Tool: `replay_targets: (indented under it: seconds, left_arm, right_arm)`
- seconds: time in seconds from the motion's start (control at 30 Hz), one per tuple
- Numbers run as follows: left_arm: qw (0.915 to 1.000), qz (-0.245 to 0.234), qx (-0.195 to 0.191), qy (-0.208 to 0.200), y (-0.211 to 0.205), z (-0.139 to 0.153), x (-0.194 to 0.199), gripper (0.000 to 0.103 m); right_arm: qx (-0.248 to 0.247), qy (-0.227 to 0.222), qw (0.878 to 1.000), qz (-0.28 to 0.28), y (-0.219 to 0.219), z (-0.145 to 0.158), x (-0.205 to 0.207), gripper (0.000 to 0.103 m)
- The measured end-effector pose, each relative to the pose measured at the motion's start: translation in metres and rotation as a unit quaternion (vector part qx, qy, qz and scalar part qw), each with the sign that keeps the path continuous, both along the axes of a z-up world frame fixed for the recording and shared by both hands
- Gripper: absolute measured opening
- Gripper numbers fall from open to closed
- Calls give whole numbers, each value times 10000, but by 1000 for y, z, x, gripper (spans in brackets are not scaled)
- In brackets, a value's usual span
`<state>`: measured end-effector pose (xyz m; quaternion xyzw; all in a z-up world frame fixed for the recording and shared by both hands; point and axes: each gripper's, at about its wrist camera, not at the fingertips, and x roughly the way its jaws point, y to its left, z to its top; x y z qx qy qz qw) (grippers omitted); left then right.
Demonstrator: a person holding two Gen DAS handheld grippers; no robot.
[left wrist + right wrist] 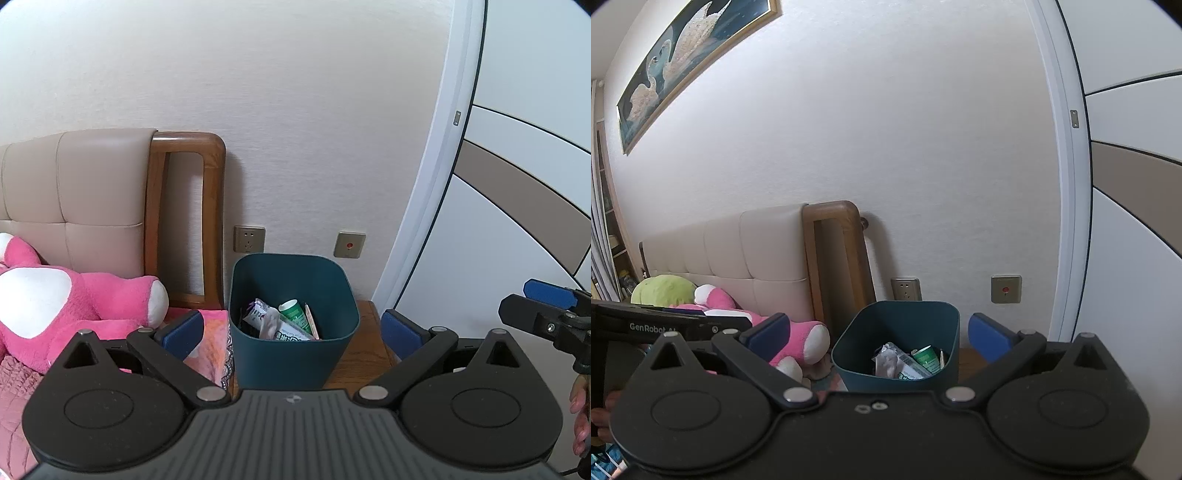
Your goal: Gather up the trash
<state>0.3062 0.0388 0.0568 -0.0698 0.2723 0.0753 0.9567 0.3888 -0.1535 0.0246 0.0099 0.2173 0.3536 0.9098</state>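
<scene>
A dark teal trash bin (295, 350) stands on a wooden bedside table (365, 354); it also shows in the right wrist view (857, 354). Inside it lie a green and white tube (295, 314), crumpled wrappers (273, 325) and a thin stick; the same trash (905, 362) shows from the right. My left gripper (291, 328) is open and empty, held just in front of the bin. My right gripper (879, 336) is open and empty, a little above and behind the bin. The right gripper's finger (546, 295) shows at the right edge of the left wrist view.
A bed with a beige padded headboard (74, 192) and wooden frame (184, 221) lies to the left, with a pink plush toy (74, 306) and a green plush (661, 288). Wall sockets (249, 239) sit behind the bin. A white wardrobe door (517, 184) stands on the right.
</scene>
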Motion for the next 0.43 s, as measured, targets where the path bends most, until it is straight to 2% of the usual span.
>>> replay_targets:
  seconds: [0.2, 0.43]
  left_arm:
    - [9997, -41, -225, -17, 13, -5, 6, 103]
    - [9994, 49, -310, 111, 38, -10, 14, 103]
  right_arm:
    - [-5, 58, 10000, -74, 4, -3, 3, 103]
    - [-52, 108, 9995, -276, 10, -7, 6, 103]
